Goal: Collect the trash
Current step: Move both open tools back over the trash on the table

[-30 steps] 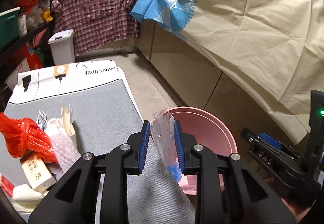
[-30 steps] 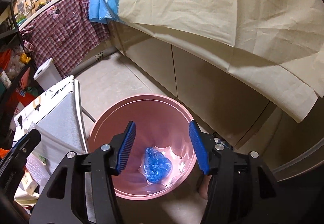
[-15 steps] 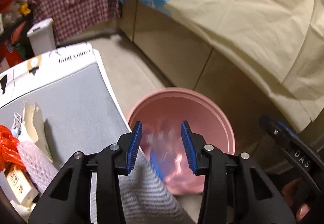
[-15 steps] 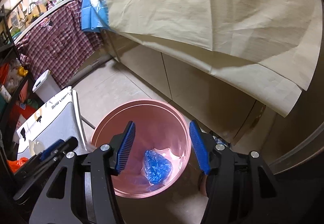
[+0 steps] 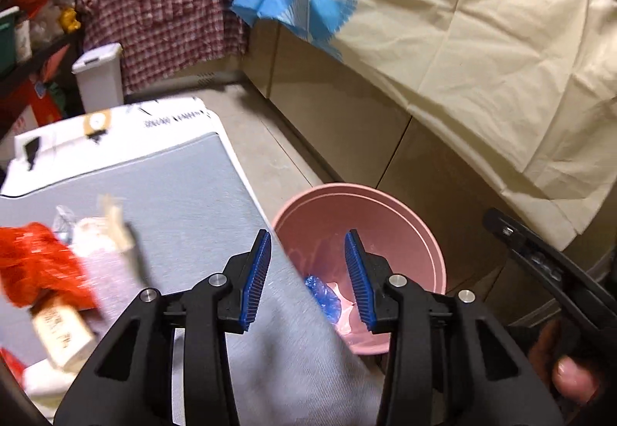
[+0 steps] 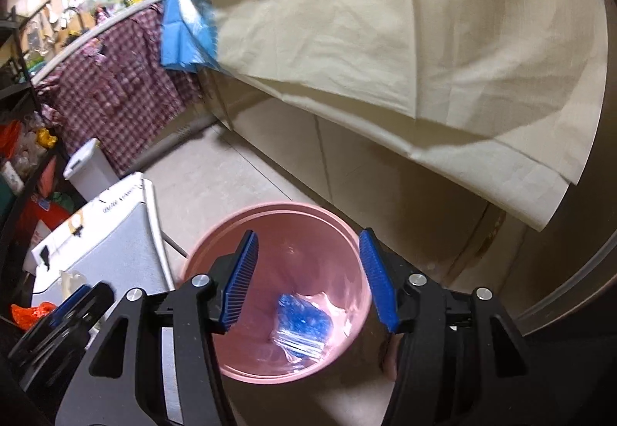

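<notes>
Left wrist view: left gripper with jaws apart and nothing between them, poised over the right edge of the grey-topped table and the near rim of the pink bin on the floor just beside it. Right wrist view: right gripper likewise spread wide and empty, hanging above the bin's mouth.

Judged step: between drops, one piece binned and a fresh pickup due. Inside the bin, at the bottom: a crumpled clear plastic wrapper with a blue patch, glossy, lying loose against the pink wall.

Remaining trash heaped near the left edge of the table: an orange-red plastic bag, crinkled and puffy; a wad of pale bubble wrap touching it; a torn cream paper scrap standing up behind; a small printed carton at the near left corner, tilted. All motion-blurred, so finer detail not to be told.

Next move, by estimate: swing of the left gripper back across the table toward the heap, jaws kept wide, then a close on a single light piece. Bag and bubble wrap probably soft and springy, likely to drag neighbours along; carton stiffer and easier to pinch cleanly. Right gripper well placed to wait by the bin.
</notes>
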